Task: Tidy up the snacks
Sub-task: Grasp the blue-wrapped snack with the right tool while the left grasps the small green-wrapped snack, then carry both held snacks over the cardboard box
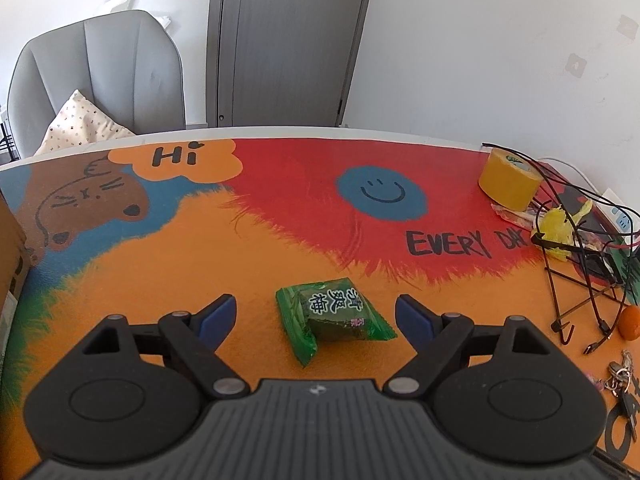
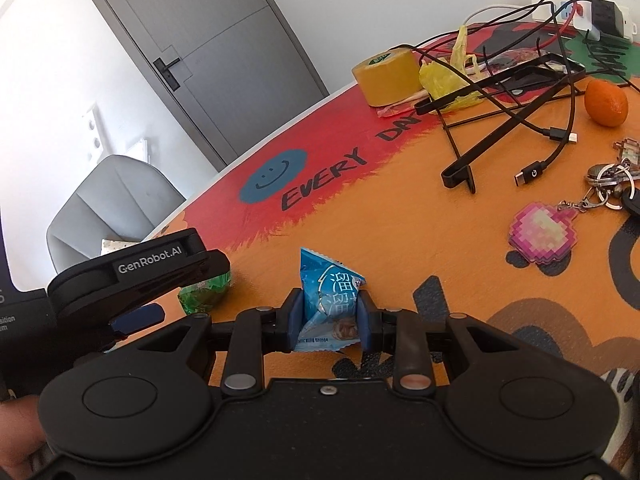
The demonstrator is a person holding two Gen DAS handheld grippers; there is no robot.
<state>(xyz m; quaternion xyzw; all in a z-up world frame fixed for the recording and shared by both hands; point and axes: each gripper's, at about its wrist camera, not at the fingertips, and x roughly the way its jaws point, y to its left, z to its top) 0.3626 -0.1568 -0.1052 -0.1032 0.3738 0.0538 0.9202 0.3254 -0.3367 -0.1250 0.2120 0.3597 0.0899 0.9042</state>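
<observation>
Only the right wrist view shows the right gripper (image 2: pixel 329 318) clamped on a blue snack packet (image 2: pixel 329 300). The left gripper (image 1: pixel 315 312) stands wide apart, a green snack packet (image 1: pixel 334 316), printed and crinkled, lying flat between its fingertips, untouched.

Glossy crinkled plastic film on green snack packet (image 1: pixel 334 316) and blue snack packet (image 2: pixel 330 300). Matt black plastic on left tongs (image 1: pixel 316 316) and right tongs (image 2: pixel 329 318); blue pads (image 1: pixel 414 318) look rubbery, dull. Fine-grained, matt printed mat on worktop (image 1: pixel 192 248). Shiny metal keys (image 2: pixel 608 184). Smooth yellow tape roll (image 1: pixel 510 178). Soft grey cloth chair (image 1: pixel 100 76).
</observation>
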